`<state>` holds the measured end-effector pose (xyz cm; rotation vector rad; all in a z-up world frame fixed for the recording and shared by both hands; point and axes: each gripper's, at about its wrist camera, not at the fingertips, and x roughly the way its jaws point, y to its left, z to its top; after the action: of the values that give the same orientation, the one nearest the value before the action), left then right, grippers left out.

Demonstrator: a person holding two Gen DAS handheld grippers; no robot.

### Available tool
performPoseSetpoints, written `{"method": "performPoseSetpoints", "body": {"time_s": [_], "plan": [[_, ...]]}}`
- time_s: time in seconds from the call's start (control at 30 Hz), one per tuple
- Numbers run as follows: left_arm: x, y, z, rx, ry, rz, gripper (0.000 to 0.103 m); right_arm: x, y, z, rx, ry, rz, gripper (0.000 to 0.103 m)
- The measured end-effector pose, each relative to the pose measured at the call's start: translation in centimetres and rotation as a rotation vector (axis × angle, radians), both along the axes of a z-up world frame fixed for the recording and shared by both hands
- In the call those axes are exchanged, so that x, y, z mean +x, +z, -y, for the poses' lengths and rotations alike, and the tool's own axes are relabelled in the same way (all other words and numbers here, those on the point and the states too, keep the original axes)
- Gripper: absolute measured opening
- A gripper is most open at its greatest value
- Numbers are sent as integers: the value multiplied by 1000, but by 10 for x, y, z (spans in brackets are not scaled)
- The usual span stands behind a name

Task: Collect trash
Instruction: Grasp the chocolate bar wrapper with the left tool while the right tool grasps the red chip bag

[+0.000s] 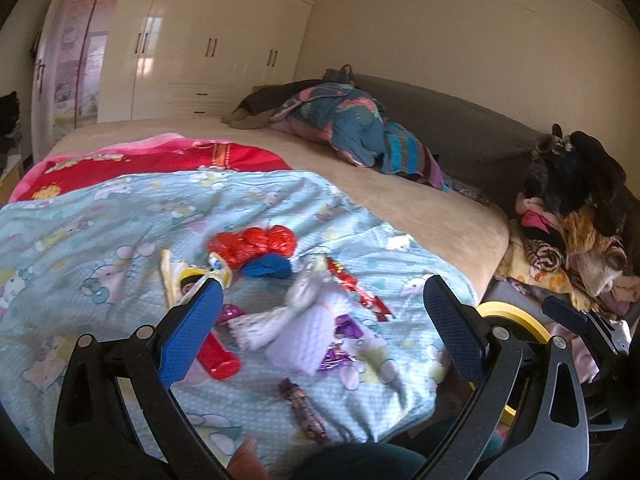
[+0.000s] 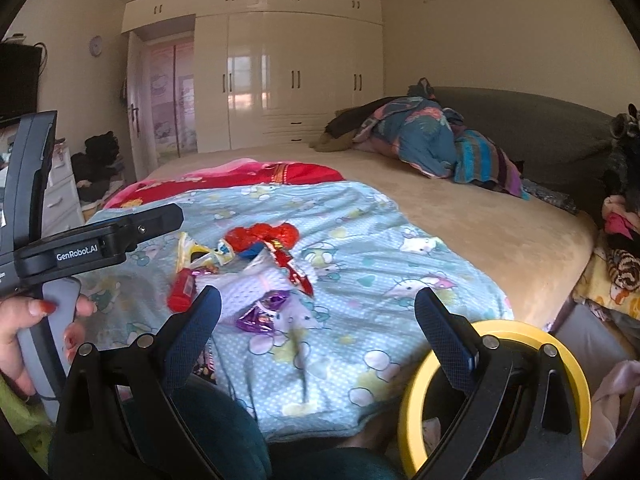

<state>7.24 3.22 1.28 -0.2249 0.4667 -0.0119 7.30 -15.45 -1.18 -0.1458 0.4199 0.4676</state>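
Task barely begun, apparently. Wrappers (image 1: pixel 280 264) scattered mid-frame on blue quilt (image 1: pixel 120 216); yellow-rimmed bin (image 2: pixel 496 400) lower right, contents unclear. Left gripper (image 1: pixel 320 332) and right gripper (image 2: pixel 316 332) spread wide, empty.

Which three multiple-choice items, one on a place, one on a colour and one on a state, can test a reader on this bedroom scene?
1. Where does the trash lie?
A. on the light blue cartoon blanket
B. on the floor
C. on the wardrobe

2. What colour is the bin rim?
A. green
B. yellow
C. white

3. How do both tools stand?
A. shut on wrappers
B. open, holding nothing
C. out of view

Key: A, the purple foil wrapper and red tube rest on the blanket; B, the bin rim is yellow; B, left tool and right tool gape wide.
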Motion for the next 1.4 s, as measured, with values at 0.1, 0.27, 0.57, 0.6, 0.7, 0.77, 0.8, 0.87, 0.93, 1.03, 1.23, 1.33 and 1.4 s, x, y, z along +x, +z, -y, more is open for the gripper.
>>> {"method": "performPoseSetpoints", "body": {"time_s": [0.1,0.27,0.57,0.6,0.7,0.77,0.8,0.87,0.93,1.03,1.23,1.33,1.4], "plan": [[0,-5,-12,-16,14,-25,92,4,-2,-8,-10,15,-1,95],[-2,-17,-23,-25,21,-78,92,15,-6,-19,-9,29,-14,95],[4,-45,-29,-69,-4,-188,86,56,-17,-34,-39,34,-53,94],[5,-49,-28,-73,-11,-202,83,61,-21,-36,-46,37,-65,93],[10,-60,-24,-88,-39,-247,77,81,-31,-43,-60,44,-119,86],[13,-70,-20,-106,-67,-290,71,93,-39,-46,-66,44,-148,83],[14,-74,-17,-112,-86,-312,69,99,-43,-48,-70,45,-167,81],[18,-79,-13,-120,-118,-346,64,110,-49,-51,-80,43,-190,77],[21,-84,-12,-131,-135,-370,58,118,-56,-54,-85,49,-212,74],[25,-93,-11,-143,-151,-414,55,126,-62,-58,-91,51,-226,70],[31,-106,-1,-144,-194,-481,46,137,-74,-67,-114,68,-259,54],[34,-114,0,-153,-203,-518,39,139,-79,-69,-122,77,-276,41],[36,-120,-2,-167,-202,-543,34,139,-82,-69,-120,84,-283,23]]}}
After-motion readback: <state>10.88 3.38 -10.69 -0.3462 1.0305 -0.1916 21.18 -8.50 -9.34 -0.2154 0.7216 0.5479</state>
